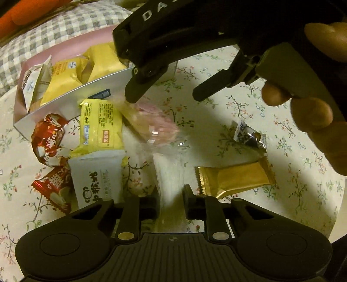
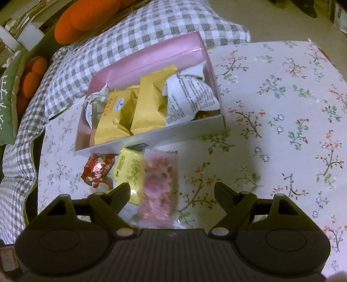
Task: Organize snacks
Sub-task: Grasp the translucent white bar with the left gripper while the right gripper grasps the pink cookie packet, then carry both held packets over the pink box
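So the floral tablecloth (image 2: 282, 108) has the pink box (image 2: 151, 56) parked at its far edge against the checked cushion (image 2: 141, 28), already stuffed with yellow packets (image 2: 138, 108), which looks like the sorting spot. Loose snacks sit just outside its near wall. The left gripper (image 1: 171, 195) is clamped on the clear end of the pink candy bag (image 1: 156, 123), probably to lift it in. The right gripper (image 2: 172, 191) hovers over it with its jaws spread wide, holding nothing

A home living space: a floral tablecloth (image 2: 271, 104) covers the table, a grey-checked cushion (image 2: 134, 36) lies at the frame's upper left, with orange plush pillows (image 2: 84, 19) and a green cushion (image 2: 8, 104) beyond it.
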Tool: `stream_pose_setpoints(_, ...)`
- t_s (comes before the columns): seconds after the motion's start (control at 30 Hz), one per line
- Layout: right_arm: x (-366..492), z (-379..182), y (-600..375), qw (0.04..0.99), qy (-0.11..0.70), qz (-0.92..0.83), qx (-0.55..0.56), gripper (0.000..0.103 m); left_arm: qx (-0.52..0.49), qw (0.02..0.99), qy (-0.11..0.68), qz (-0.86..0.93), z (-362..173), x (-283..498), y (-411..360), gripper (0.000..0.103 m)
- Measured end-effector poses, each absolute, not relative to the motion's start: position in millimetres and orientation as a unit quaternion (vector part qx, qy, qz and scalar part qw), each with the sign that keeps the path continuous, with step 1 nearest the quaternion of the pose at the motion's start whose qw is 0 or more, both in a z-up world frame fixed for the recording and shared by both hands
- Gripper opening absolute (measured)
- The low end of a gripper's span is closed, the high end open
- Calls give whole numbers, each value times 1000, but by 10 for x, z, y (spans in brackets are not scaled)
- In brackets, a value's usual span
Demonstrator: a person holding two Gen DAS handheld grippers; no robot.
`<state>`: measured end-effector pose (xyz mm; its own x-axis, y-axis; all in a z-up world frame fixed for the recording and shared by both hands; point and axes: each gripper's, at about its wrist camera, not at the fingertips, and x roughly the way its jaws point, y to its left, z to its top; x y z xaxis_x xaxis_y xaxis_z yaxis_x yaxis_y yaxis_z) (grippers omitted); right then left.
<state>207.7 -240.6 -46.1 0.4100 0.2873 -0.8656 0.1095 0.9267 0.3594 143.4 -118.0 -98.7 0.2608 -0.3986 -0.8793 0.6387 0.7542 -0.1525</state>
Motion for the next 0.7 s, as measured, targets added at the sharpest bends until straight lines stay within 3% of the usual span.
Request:
stream_pose_setpoints(0.23,2153,-586,-2315,820,544,67,164,74,118,780,518,-330,-917,1431,-1080,17)
stream_pose_setpoints(0.47,2163,-716,-2187,817,561,80,107,54,101,781,523,-325,-859,1501,-932,16)
stream_pose_setpoints(0.57,2144,-698,-2080,819,561,90,78,30,97,782,523,-324,-839,1518,-901,16)
stream_pose_setpoints(0.7,2114,-615,-2066,819,559,96,87,29,93,782,522,-327,-814,1512,-861,16)
